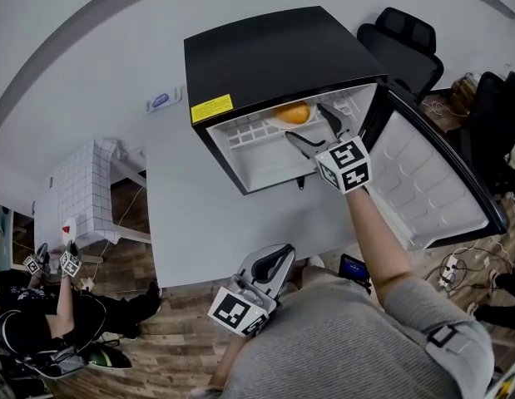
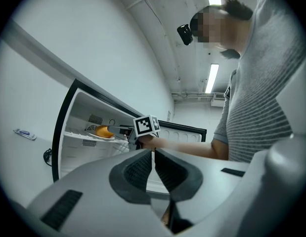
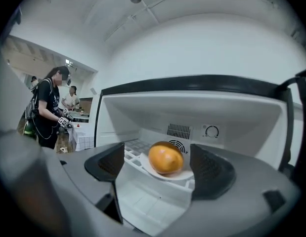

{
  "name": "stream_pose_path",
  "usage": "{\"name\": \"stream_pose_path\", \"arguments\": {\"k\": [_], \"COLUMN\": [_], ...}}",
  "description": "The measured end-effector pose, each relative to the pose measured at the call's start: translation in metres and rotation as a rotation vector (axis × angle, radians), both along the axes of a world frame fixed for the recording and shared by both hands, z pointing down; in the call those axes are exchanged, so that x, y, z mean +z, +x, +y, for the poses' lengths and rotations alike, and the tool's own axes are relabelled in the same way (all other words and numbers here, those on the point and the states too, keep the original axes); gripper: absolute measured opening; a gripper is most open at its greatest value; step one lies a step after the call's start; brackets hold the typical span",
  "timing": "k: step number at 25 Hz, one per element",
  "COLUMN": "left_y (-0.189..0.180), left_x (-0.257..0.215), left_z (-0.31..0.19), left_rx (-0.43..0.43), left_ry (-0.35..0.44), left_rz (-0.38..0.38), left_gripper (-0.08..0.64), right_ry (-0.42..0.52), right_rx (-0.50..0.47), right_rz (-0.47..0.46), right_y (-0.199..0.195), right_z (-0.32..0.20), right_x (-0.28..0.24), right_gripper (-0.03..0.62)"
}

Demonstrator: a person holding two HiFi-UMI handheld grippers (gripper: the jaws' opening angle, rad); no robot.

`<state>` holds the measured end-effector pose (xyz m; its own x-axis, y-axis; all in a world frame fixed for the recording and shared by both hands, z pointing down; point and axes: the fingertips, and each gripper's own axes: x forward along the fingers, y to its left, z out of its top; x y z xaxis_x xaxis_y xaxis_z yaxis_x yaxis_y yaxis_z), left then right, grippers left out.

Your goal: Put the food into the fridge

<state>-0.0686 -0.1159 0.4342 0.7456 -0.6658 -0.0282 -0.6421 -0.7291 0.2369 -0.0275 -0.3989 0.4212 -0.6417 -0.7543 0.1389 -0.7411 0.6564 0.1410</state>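
Note:
An orange bun [image 1: 294, 113] [image 3: 165, 157] [image 2: 102, 131] lies on a white plate [image 3: 177, 174] on the upper rack of the small black fridge [image 1: 265, 56], whose door [image 1: 432, 185] stands open to the right. My right gripper [image 1: 311, 127] [image 3: 157, 164] is open just in front of the shelf, its jaws on either side of the bun without touching it. My left gripper [image 1: 278, 264] [image 2: 153, 164] is shut and empty, held low near my body, pointing toward the fridge.
The white wire rack [image 3: 135, 152] runs across the fridge [image 2: 83, 132]. A black office chair [image 1: 403, 44] stands behind the fridge. A second person [image 1: 49, 314] [image 3: 46, 112] with grippers works at a tiled table [image 1: 82, 189] on the left. Cables lie on the floor at right.

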Motion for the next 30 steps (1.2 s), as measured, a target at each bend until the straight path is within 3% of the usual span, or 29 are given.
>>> {"name": "stream_pose_path", "arguments": {"k": [18, 19, 20, 22, 23, 27, 30], "left_y": [0.007, 0.006, 0.006, 0.004, 0.003, 0.001, -0.001], "left_x": [0.001, 0.001, 0.001, 0.000, 0.000, 0.000, 0.000], "left_z": [0.022, 0.023, 0.024, 0.025, 0.025, 0.028, 0.030], "left_rx": [0.060, 0.060, 0.060, 0.059, 0.058, 0.058, 0.060], "left_ry": [0.032, 0.032, 0.032, 0.037, 0.039, 0.044, 0.047], "left_rz": [-0.007, -0.008, -0.008, -0.006, -0.006, -0.004, -0.008], "left_gripper": [0.012, 0.012, 0.012, 0.012, 0.012, 0.012, 0.012], "right_ry": [0.030, 0.038, 0.044, 0.044, 0.043, 0.038, 0.036], "right_rx": [-0.080, -0.084, -0.087, -0.091, -0.094, -0.116, -0.156], "right_rz": [-0.091, -0.091, -0.097, -0.109, -0.105, -0.082, -0.140], "right_y": [0.008, 0.009, 0.010, 0.012, 0.013, 0.014, 0.014], "right_z": [0.111, 0.117, 0.122, 0.131, 0.136, 0.159, 0.186], "right_x": [-0.020, -0.020, -0.021, -0.020, -0.019, -0.010, -0.015], "right_gripper": [0.383, 0.327, 0.191, 0.057, 0.024, 0.012, 0.012]}}
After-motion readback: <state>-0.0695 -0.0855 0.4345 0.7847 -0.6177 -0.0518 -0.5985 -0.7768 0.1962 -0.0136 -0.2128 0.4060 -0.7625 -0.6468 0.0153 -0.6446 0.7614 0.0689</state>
